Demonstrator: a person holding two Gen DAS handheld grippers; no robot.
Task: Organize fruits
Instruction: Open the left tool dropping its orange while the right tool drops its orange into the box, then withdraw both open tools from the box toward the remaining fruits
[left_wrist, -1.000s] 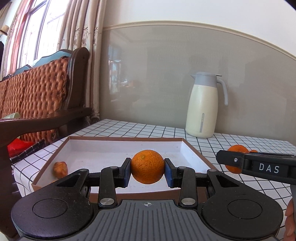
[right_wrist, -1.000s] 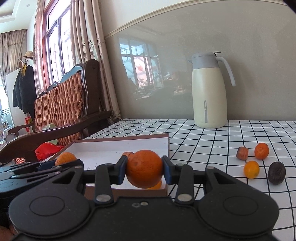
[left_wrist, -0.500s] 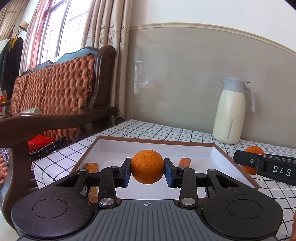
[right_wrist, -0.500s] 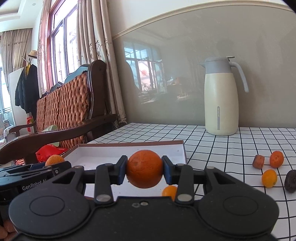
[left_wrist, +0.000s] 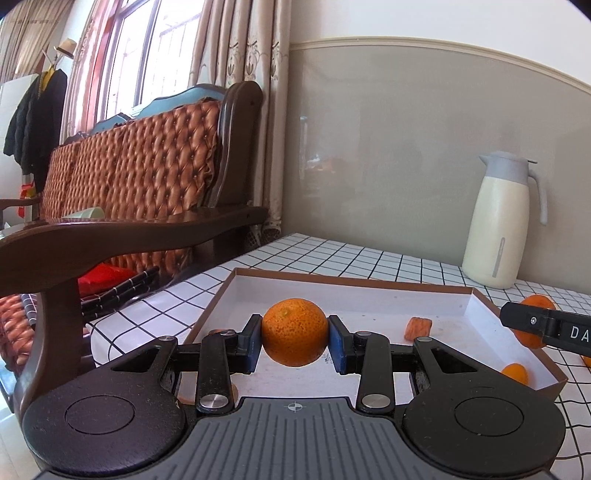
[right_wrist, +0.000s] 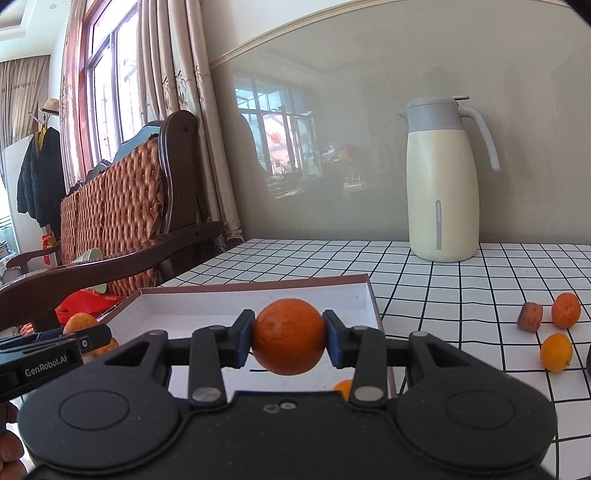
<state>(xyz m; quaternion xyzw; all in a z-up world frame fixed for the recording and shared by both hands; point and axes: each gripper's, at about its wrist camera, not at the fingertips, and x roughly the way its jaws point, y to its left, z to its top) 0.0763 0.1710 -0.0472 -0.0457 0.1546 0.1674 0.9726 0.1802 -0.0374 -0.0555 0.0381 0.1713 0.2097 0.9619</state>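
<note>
Oranges fill both of my grippers. On my left gripper (left_wrist: 294, 341) the jaws are closed onto a pebbly orange (left_wrist: 294, 331), blue pads pressed to its two sides, and it hangs above the near part of the shallow box (left_wrist: 347, 293). My right gripper (right_wrist: 289, 342) has its jaws clamped the same way on a smoother, darker orange (right_wrist: 289, 336), held over the near right corner of that box.

From the left camera I see the box lying on the checked surface (left_wrist: 369, 260) with a small orange-brown piece (left_wrist: 417, 328) inside toward the back right and a little orange fruit (left_wrist: 515, 372) in the near right corner — the right gripper's arm pokes in at the right edge.

From the right camera, three more pieces lie on the surface well to the right of the box: a brownish stub (right_wrist: 529, 316) touching or just beside an orange fruit (right_wrist: 566, 315), and a yellower one (right_wrist: 556, 352) nearer to me. A cream jug (right_wrist: 441, 184) stands upright at the back by the wall. A wooden bench (left_wrist: 140, 177) is off to the left.
</note>
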